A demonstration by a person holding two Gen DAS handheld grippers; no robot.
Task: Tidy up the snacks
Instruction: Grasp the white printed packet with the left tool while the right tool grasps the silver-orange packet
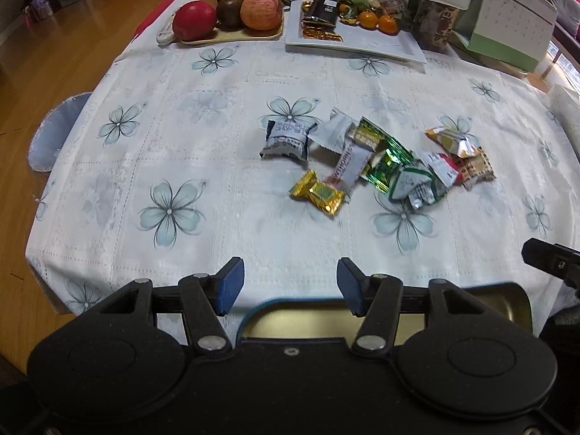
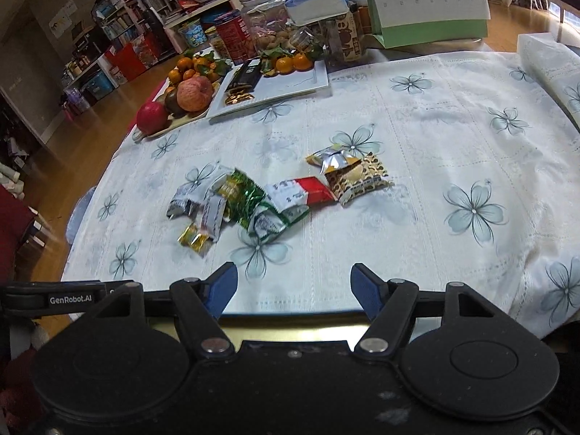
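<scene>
Several wrapped snacks lie in a loose heap mid-table: a gold candy (image 1: 318,193) (image 2: 194,239), a grey-white packet (image 1: 288,140) (image 2: 185,199), a green packet (image 1: 388,161) (image 2: 243,195), a red-and-white packet (image 2: 301,193) and a brown patterned packet (image 1: 476,168) (image 2: 357,177). A gold-lined tin (image 1: 319,320) (image 2: 290,328) with a blue rim sits at the near edge under both grippers. My left gripper (image 1: 289,286) is open and empty above the tin. My right gripper (image 2: 293,288) is open and empty, short of the heap.
At the back stand a fruit tray (image 1: 232,34) (image 2: 159,130), a white tray (image 1: 362,45) (image 2: 290,87) with tangerines and sweets, jars, a tissue pack and a desk calendar (image 1: 507,25) (image 2: 427,0). The floral tablecloth (image 1: 181,145) hangs over the table's left edge.
</scene>
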